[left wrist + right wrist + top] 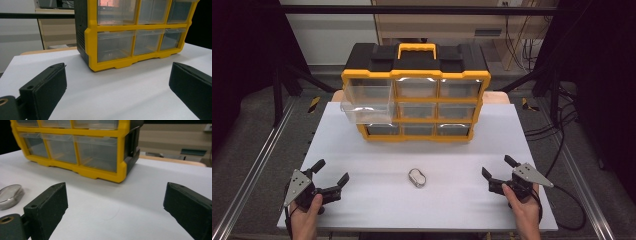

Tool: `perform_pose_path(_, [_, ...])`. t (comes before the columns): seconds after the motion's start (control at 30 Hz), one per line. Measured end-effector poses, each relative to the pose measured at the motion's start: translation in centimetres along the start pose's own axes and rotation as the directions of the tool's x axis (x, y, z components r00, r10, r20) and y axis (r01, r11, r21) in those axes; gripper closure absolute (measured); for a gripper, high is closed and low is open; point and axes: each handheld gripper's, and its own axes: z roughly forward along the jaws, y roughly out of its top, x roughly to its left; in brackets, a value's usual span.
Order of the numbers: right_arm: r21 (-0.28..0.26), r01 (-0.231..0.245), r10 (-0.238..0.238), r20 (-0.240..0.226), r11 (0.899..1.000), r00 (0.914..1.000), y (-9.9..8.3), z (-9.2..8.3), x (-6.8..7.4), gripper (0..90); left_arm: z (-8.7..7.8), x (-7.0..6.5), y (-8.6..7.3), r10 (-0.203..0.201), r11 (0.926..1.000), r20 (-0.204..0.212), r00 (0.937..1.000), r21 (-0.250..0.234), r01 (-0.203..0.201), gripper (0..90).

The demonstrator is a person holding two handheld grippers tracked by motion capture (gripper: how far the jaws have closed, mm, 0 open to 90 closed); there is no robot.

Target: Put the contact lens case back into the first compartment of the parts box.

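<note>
Small oval metal tin (417, 177), shiny silver with rounded ends, lies flat on the white matte tabletop (372, 205). It is between the two claws, nearer the right claw (498, 167), and its long axis runs slightly diagonal, away from the person and a bit left. In the right gripper view the tin (9, 196) sits just left of the left jaw, apart from it. Left claw (331, 171) jaws spread wide, nothing between them. Right claw jaws also spread wide, empty. Each is gripped by a hand at the near tabletop edge. Ahead of both claws, well apart, stands a yellow-and-black plastic drawer organizer (414, 97) with a yellow handle and clear boxy drawers in three rows. The top-left drawer (368, 102) is pulled out and looks empty. Contents of the other drawers can't be told.
</note>
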Motion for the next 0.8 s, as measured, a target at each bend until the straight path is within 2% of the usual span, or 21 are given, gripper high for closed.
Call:
perform_pose_path(0.13, [0.028,0.013,-0.013,-0.005,1.0,0.9999,0.0,0.2,0.3,4.9,0.1,-0.2,0.0,0.005,0.9999,0.002,1.0,-0.01,-0.005,1.0])
perform_pose_path(0.27, [0.079,-0.023,0.022,0.009,0.997,0.9997,0.0,0.4,0.5,6.1,0.3,-0.3,0.0,-0.005,1.0,0.006,1.0,-0.007,0.005,1.0])
perform_pose_path(0.3, [0.079,-0.023,0.022,0.009,0.997,0.9997,0.0,0.4,0.5,6.1,0.3,-0.3,0.0,-0.008,0.9999,0.006,0.9999,-0.01,0.009,1.0])
perform_pose_path(0.33, [0.114,-0.007,0.006,0.008,0.993,1.0,0.1,0.7,1.0,6.2,0.3,-0.3,0.0,-0.011,0.9999,0.008,0.9999,-0.01,0.011,1.0])
perform_pose_path(0.4, [0.122,-0.001,0.0,0.004,0.993,1.0,0.1,0.7,1.1,6.2,0.3,-0.3,-0.1,-0.01,0.9999,0.01,0.9999,-0.005,0.01,1.0])
perform_pose_path(0.47, [0.141,0.012,-0.013,0.002,0.99,0.9999,0.1,1.1,1.7,6.2,0.4,-0.3,-0.1,-0.013,0.9999,0.013,0.9998,-0.003,0.013,1.0])
perform_pose_path(0.57, [0.194,0.028,-0.023,-0.032,0.981,0.9992,0.2,1.9,2.7,6.8,0.4,-0.3,-0.1,-0.014,0.9999,0.017,0.9998,0.0,0.014,1.0])
perform_pose_path(0.67, [0.218,0.032,-0.023,-0.046,0.976,0.9987,0.3,2.2,3.3,6.9,0.4,-0.3,-0.1,-0.017,0.9999,0.018,0.9997,-0.002,0.017,1.1])
perform_pose_path(0.8, [0.258,0.065,-0.045,-0.084,0.964,0.9955,1.1,3.0,5.4,7.2,0.6,-0.4,-0.1,-0.013,0.9999,0.028,0.9995,-0.002,0.013,1.1])
